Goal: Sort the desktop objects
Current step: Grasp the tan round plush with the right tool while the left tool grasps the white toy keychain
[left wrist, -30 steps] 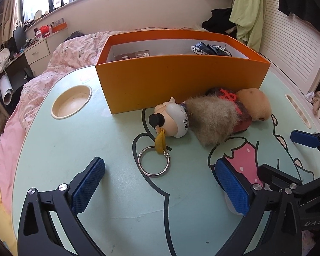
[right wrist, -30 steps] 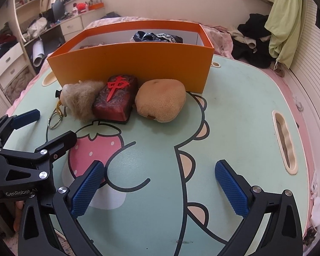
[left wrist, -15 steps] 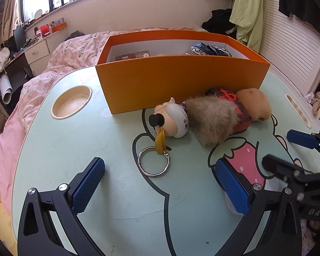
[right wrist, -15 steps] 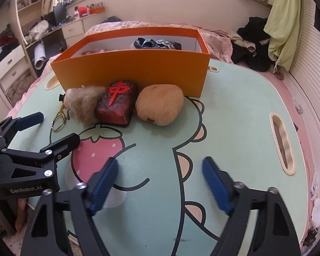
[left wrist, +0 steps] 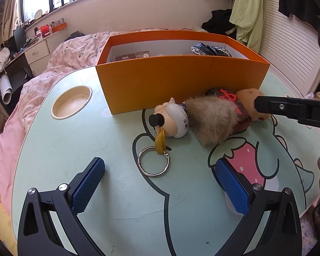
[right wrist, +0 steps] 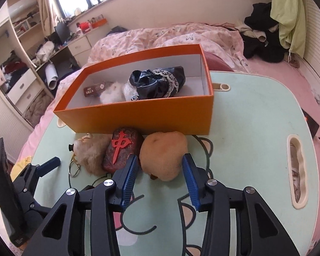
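So the tan potato-shaped plush [right wrist: 163, 154] sits on the mint cartoon table [right wrist: 245, 132], right up against the near wall of the orange box [right wrist: 143, 115], and it's the rightmost of three things lined up there. Touching its left side is the dark red block with a red character on it [right wrist: 122, 149], and left of that lies a furry keychain doll [left wrist: 194, 119], its big head pointing left, with a yellow strap and a metal ring [left wrist: 153, 163] trailing toward the near edge. The right gripper [right wrist: 159, 178] has its blue pads either side of the potato's near end; the jaws have just been closing in, but there's a sliver of gap on both sides, so it isn't actually squeezing anything, the plush is just between them. The left gripper [left wrist: 160, 183] hangs over the table near the ring with its jaws spread wide and nothing in them. Inside the box there's a black lace-trimmed bundle [right wrist: 157, 82], something white and fluffy [right wrist: 113, 93] and a small brown packet [right wrist: 93, 89]. A round cup recess [left wrist: 71, 102] is sunk into the table left of the box, and a pink floral bed [right wrist: 160, 36] lies beyond it all.
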